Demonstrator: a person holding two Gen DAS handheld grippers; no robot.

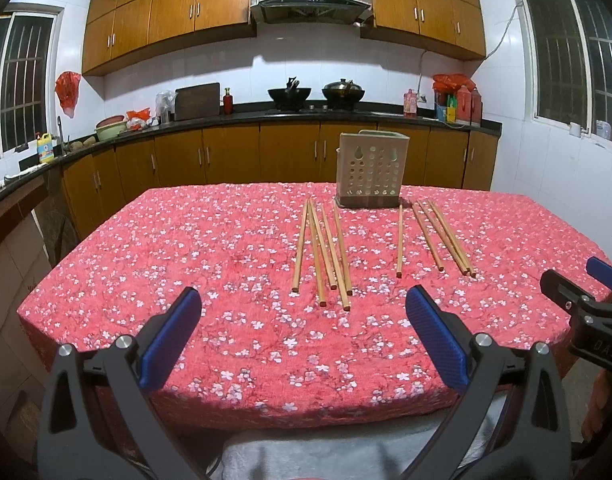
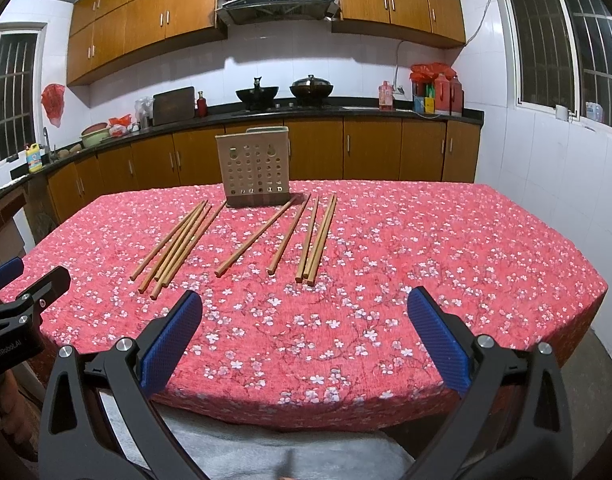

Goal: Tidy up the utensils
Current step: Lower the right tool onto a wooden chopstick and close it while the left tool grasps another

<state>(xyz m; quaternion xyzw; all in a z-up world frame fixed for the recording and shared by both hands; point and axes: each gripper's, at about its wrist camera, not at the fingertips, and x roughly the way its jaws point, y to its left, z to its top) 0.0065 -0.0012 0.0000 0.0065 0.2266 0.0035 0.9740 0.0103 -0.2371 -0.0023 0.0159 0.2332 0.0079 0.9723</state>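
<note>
Several wooden chopsticks lie on the red floral tablecloth in two loose groups: a left group and a right group. A beige perforated utensil holder stands upright behind them at the far middle of the table. My left gripper is open and empty, above the near table edge, short of the left group. My right gripper is open and empty, near the front edge, short of the right group. It also shows at the right edge of the left wrist view.
The table fills the middle. A white cloth lies below its near edge. Behind are a counter with woks, bottles and bags, wooden cabinets, and windows at both sides.
</note>
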